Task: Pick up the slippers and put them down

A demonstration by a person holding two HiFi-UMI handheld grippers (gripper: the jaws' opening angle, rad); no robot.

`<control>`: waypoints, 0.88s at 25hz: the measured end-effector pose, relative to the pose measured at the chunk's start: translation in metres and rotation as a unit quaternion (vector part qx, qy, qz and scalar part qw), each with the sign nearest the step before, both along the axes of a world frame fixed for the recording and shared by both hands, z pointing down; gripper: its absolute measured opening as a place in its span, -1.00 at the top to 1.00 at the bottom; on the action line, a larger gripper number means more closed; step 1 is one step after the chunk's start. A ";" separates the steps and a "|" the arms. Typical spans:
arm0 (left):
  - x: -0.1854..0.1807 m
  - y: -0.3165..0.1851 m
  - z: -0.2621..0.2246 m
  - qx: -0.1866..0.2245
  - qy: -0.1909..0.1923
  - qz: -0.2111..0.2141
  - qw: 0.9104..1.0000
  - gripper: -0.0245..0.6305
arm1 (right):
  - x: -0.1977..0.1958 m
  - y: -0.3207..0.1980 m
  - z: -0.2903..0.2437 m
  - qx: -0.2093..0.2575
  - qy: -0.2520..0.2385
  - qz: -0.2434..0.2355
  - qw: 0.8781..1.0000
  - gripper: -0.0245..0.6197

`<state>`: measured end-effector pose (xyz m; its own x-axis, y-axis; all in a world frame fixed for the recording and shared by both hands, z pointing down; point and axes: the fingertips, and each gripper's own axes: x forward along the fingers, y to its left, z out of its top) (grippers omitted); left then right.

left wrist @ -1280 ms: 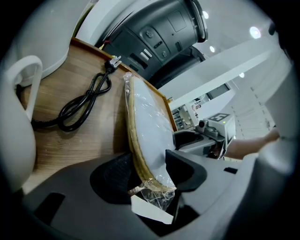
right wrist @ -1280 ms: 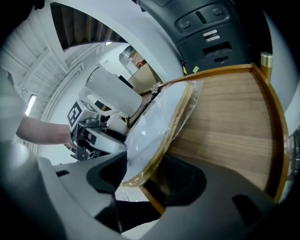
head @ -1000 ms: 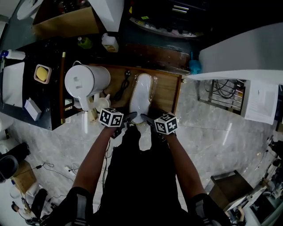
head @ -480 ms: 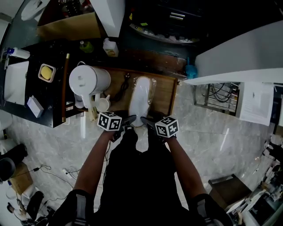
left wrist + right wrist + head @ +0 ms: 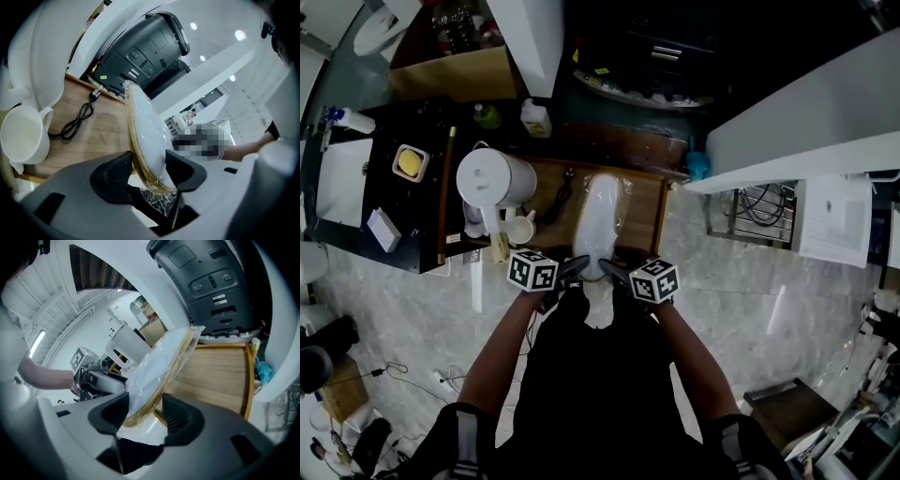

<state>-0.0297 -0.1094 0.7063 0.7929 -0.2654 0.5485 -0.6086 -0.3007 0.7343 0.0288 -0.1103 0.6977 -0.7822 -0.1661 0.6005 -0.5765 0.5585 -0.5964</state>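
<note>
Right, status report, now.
Left gripper shut on white plastic-wrapped slippers. Right gripper jaws just closed further, shut on them too. Slippers above wooden tray. Nothing obstructing.

The head view is dim across its upper middle, where detail sinks into shadow, while the pale floor (image 5: 750, 281) carries soft streaks of glare. Both gripper views bow hard at their edges, corners black; ceiling lights (image 5: 240, 34) flare as spots, the wrapped slippers (image 5: 154, 362) shine, and the nearest foreground seems slightly soft.
</note>
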 end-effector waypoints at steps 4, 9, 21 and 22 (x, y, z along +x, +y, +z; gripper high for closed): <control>0.002 0.004 -0.016 0.009 0.009 -0.001 1.000 0.23 | 0.002 0.004 -0.018 0.020 0.002 0.003 1.000 0.23; 0.007 0.008 -0.033 0.031 0.013 0.009 0.999 0.23 | 0.007 0.009 -0.036 0.048 0.015 0.009 0.999 0.23; 0.000 0.033 -0.088 0.080 0.026 0.025 0.996 0.23 | 0.000 0.037 -0.091 0.095 0.004 0.035 0.995 0.23; -0.001 0.035 -0.094 0.087 0.026 0.025 0.996 0.23 | 0.000 0.040 -0.097 0.101 0.002 0.037 0.994 0.23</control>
